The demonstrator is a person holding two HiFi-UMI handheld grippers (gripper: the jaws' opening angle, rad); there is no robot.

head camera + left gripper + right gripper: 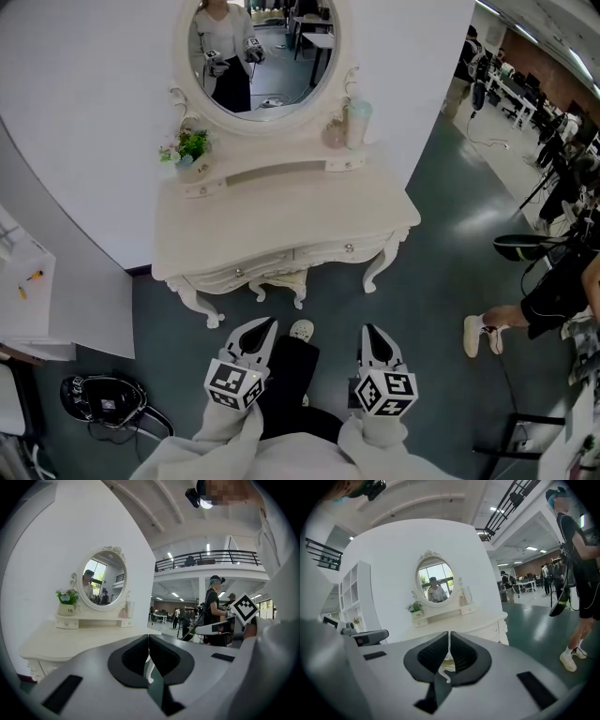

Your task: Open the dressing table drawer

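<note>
Approach step; no contact with the drawers yet.
- Dressing table stands against the white wall, in front of the person.
- Left gripper: jaws pressed together, nothing between them, well short of the table's front edge.
- Right gripper: the same, closed and empty, also well short of the front edge.
- Count: two drawers across the table's front, left drawer and right drawer, one small knob each; both look closed. One oval mirror above the top, one potted plant on its left shelf.
- Next, probably: bring one gripper to a knob, part its jaws, clamp, pull straight out.
</note>
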